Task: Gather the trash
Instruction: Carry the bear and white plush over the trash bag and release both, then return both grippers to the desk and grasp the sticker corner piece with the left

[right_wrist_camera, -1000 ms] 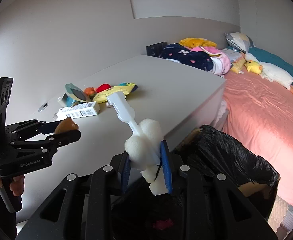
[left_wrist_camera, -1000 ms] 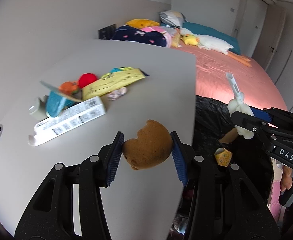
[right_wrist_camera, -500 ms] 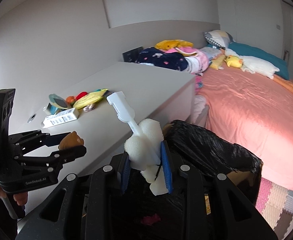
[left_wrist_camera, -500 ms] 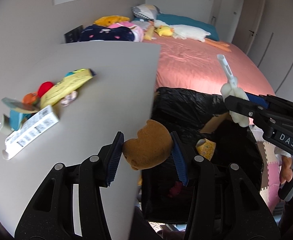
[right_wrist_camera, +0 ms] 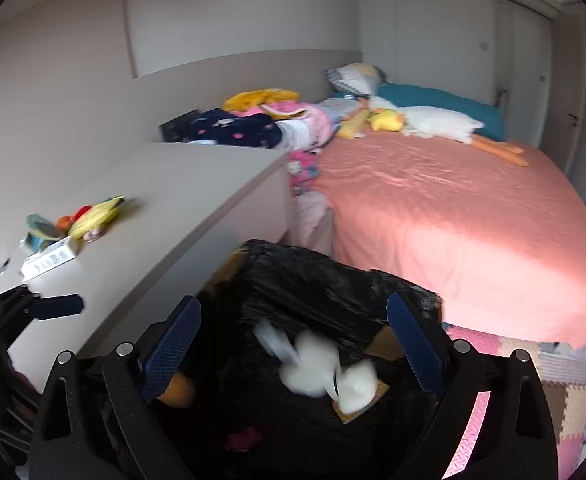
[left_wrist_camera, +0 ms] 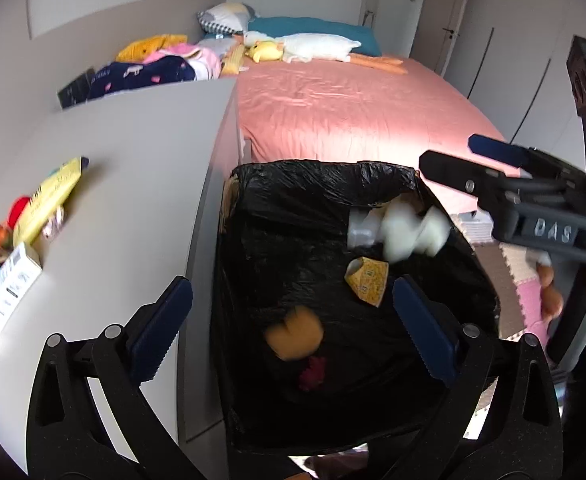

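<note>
Both grippers hang over a bin lined with a black bag [left_wrist_camera: 317, 184] [right_wrist_camera: 325, 276] beside the desk. My left gripper [left_wrist_camera: 289, 320] has its jaws opening wide; a brown bread-like piece [left_wrist_camera: 293, 334] [right_wrist_camera: 177, 390] is blurred below them, loose inside the bag. My right gripper [right_wrist_camera: 293, 348] [left_wrist_camera: 489, 160] also has jaws opening; a white foam brush [right_wrist_camera: 321, 368] [left_wrist_camera: 401, 228] is blurred beneath them, dropping into the bag. A yellow carton scrap [left_wrist_camera: 367, 282] and a red scrap [left_wrist_camera: 313, 372] lie at the bag's bottom.
On the grey desk [left_wrist_camera: 133, 184] remain a yellow packet [left_wrist_camera: 51, 196], a white box [left_wrist_camera: 5, 300], a red ball [left_wrist_camera: 17, 208] and other small litter. A pink bed [left_wrist_camera: 353, 120] with plush toys and clothes stands behind the bin. Foam floor mats [right_wrist_camera: 525, 408] lie at right.
Both grippers swung from the desk to above the bin and opened. The brown piece and the white foam brush left the jaws and are falling into the bag.
</note>
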Demonstrator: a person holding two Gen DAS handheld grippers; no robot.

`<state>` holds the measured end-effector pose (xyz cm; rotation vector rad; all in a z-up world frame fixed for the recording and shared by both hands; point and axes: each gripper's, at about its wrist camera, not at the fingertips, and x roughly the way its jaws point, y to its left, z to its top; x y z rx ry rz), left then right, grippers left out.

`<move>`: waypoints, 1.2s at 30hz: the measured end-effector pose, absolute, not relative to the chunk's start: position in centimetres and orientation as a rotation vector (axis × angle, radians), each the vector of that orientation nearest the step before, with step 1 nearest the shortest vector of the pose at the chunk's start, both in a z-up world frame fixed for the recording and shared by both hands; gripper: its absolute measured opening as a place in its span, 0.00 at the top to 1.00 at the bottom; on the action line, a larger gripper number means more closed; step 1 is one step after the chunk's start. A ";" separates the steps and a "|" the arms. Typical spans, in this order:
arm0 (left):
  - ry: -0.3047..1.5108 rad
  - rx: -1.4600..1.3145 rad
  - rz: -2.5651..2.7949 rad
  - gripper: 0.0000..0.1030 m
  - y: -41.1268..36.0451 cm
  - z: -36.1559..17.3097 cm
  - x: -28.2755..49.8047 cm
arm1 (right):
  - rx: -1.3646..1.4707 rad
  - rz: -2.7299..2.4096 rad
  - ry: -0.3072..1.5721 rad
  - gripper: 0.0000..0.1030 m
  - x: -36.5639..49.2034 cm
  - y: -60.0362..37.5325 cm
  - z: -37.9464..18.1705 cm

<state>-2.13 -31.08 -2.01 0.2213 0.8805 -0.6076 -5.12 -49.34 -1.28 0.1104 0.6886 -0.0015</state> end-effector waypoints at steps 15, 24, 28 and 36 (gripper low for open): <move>0.853 0.169 -0.396 0.06 -23.1 -1.1 -0.4 | 0.188 0.114 0.704 0.09 -3.7 -46.6 -2.2; 0.857 0.086 -0.311 0.06 -18.6 -0.2 0.7 | 0.209 0.155 0.702 0.09 -2.9 -43.7 -1.3; 0.836 0.076 -0.265 0.06 -17.1 0.5 1.0 | 0.213 0.177 0.695 0.09 -2.4 -42.5 -1.0; 0.817 0.004 -0.189 0.06 -12.4 1.3 2.0 | 0.188 0.267 0.692 0.09 -1.0 -38.6 -0.6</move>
